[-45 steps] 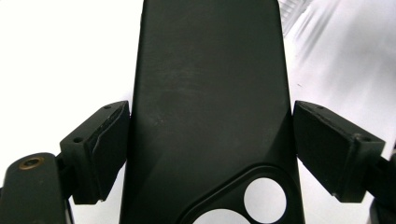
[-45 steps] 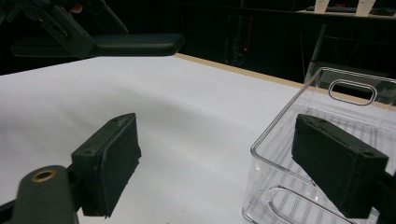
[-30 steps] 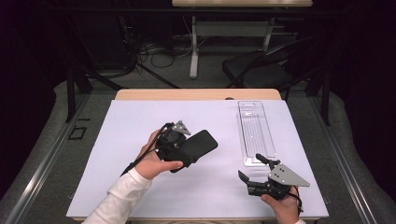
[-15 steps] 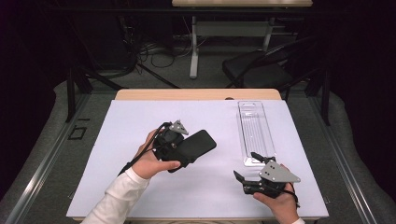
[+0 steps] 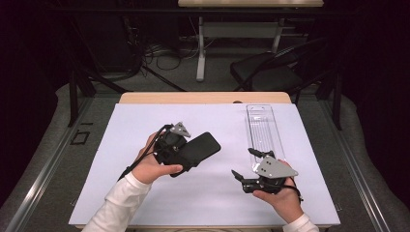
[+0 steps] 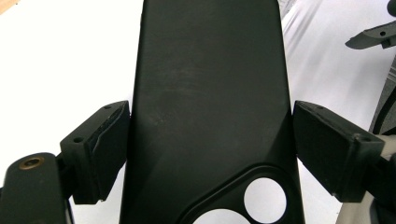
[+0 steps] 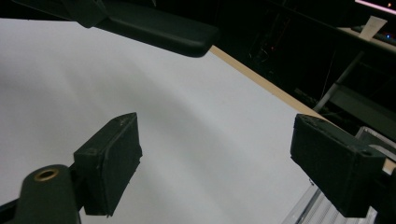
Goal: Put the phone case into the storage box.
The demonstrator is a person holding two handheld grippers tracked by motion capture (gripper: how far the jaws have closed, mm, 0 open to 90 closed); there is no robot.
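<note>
L tongs (image 5: 186, 153) grip a black phone case (image 5: 200, 151) by its long edges, held above the white sheet (image 5: 145, 121) on the desk (image 5: 203, 97), left of centre; both pads touch the case in the left gripper view. R tongs (image 5: 244, 164) are open w/ nothing between them, hovering near the front right, pointing toward the case. Clear plastic tray (image 5: 263, 128) lies just behind them.

No text, label, brand, number or sign can be read in any of the views. The black phone case (image 6: 210, 107) shows a plain matt back with no marking, and the white sheet on the desk (image 5: 145, 125) and the clear plastic tray (image 5: 263, 128) near its right edge carry no legible print.
</note>
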